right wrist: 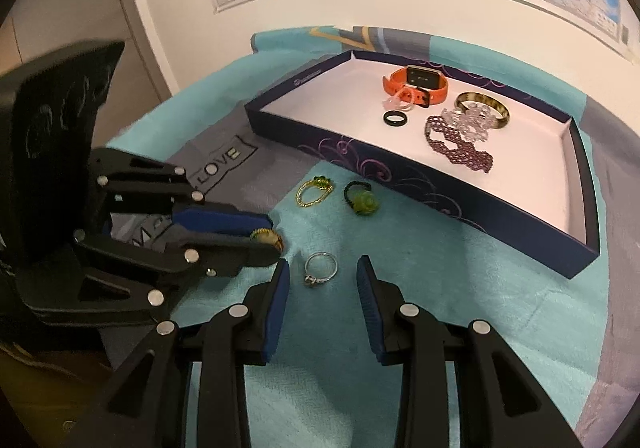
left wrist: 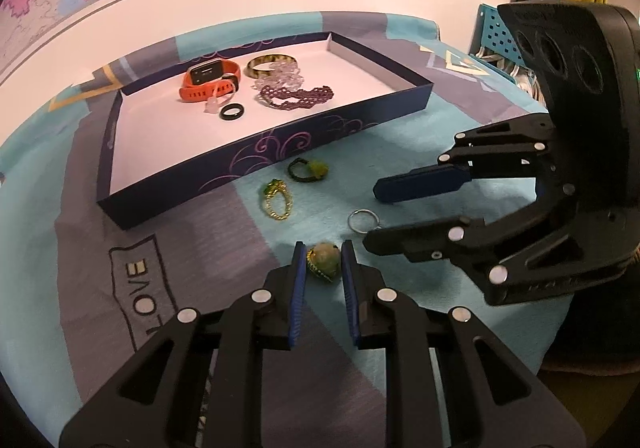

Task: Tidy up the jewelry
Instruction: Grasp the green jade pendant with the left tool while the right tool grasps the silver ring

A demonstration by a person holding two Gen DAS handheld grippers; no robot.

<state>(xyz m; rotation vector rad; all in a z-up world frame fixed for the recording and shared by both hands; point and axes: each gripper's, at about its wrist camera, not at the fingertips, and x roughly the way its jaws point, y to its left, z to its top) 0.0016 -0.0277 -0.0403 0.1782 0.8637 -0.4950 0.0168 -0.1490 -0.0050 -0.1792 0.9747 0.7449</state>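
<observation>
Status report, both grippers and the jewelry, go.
Left hand-held gripper open around green stone ring, not clamped. Right hand-held gripper open over silver ring. Two green rings on cloth outside tray. Nothing blocking.

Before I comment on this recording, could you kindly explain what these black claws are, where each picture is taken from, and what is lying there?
A person holds two handheld grippers, each with a camera looking along its fingers. The left gripper has its fingers either side of a green-and-gold ring, without a visible clamp. The right gripper is open over a silver ring. Two more green rings, and, lie on the blanket. The box tray already holds a watch, bracelets and a black ring.
</observation>
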